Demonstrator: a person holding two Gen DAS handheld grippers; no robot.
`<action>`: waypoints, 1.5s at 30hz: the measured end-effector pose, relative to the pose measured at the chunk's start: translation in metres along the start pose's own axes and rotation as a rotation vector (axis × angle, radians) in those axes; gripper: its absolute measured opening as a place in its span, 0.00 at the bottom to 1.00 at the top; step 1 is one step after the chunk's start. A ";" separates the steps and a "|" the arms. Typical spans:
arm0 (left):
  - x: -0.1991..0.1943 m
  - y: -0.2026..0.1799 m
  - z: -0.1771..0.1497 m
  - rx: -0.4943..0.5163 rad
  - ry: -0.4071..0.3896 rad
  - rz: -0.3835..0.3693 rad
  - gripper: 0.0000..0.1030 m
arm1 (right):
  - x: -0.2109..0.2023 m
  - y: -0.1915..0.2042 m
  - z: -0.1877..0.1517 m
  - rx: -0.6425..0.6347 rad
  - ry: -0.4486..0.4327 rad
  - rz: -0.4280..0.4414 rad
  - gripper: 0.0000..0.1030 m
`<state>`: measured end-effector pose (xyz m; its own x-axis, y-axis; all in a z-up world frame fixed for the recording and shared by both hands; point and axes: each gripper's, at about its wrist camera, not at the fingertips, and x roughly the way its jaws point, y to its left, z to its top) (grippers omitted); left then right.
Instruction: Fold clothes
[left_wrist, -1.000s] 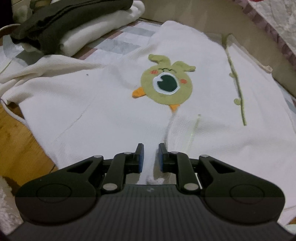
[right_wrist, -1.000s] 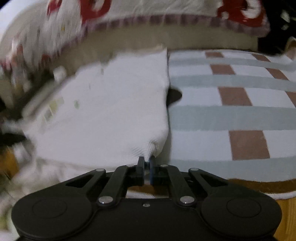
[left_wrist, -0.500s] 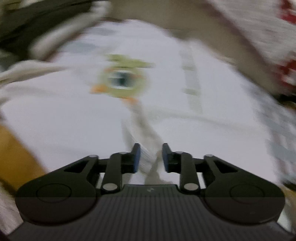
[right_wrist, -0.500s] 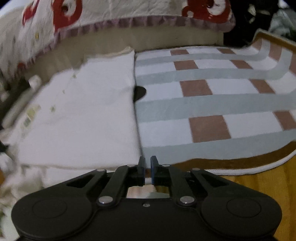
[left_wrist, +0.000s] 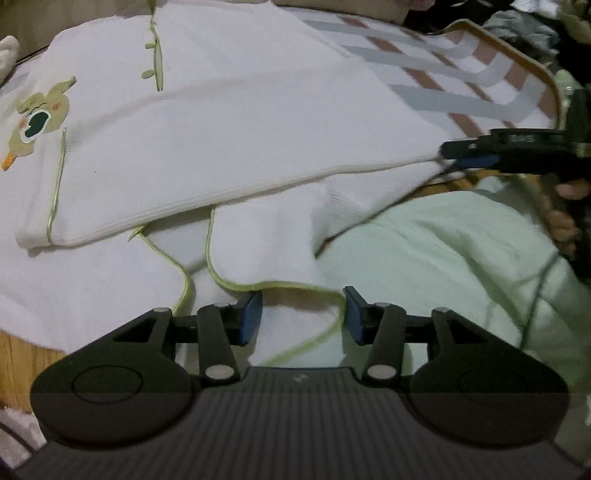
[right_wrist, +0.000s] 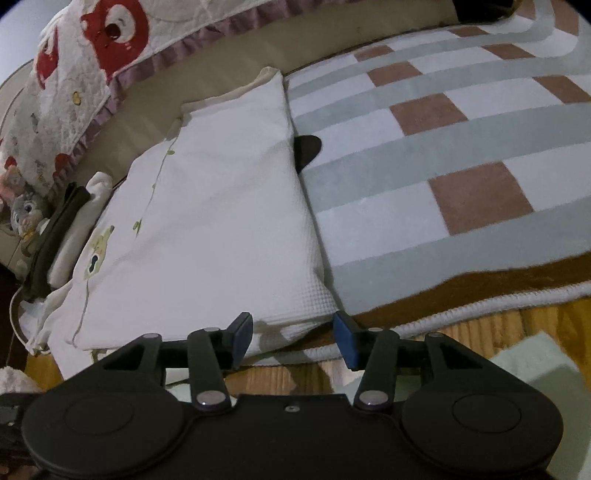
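Note:
A white waffle-knit garment (left_wrist: 229, 122) with green piping and a green bird patch (left_wrist: 35, 123) lies folded over on the checked rug; it also shows in the right wrist view (right_wrist: 207, 229). My left gripper (left_wrist: 302, 316) is open, its jaws either side of a green-piped edge of the garment. My right gripper (right_wrist: 293, 338) is open, just off the garment's near corner (right_wrist: 314, 310). In the left wrist view the right gripper (left_wrist: 476, 157) sits at that corner.
A checked grey, white and brown rug (right_wrist: 461, 155) lies on a wooden floor (right_wrist: 546, 321). A pale green cloth (left_wrist: 443, 251) lies in front. A quilted bedspread (right_wrist: 92, 62) hangs behind. Folded dark and white clothes (right_wrist: 59, 236) are stacked at the left.
Both grippers have opened; the right one let go of the garment's corner. The left gripper swung to the right, so the bird patch now sits far left.

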<state>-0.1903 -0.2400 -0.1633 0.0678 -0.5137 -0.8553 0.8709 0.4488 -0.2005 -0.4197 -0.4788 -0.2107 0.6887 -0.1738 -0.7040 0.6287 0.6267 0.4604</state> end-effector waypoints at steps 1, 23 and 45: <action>-0.001 0.001 0.001 -0.006 -0.005 0.010 0.07 | 0.001 0.002 0.000 -0.026 -0.008 -0.003 0.39; -0.018 0.008 -0.011 -0.086 0.038 -0.080 0.39 | -0.009 0.023 0.004 -0.192 -0.014 -0.168 0.22; -0.227 0.419 -0.035 -0.869 -0.506 0.531 0.48 | 0.043 0.190 0.176 -0.411 0.103 0.194 0.52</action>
<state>0.1421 0.0901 -0.0695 0.6880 -0.2554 -0.6793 0.0545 0.9516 -0.3026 -0.2076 -0.5008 -0.0584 0.7268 0.0399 -0.6856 0.2823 0.8927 0.3513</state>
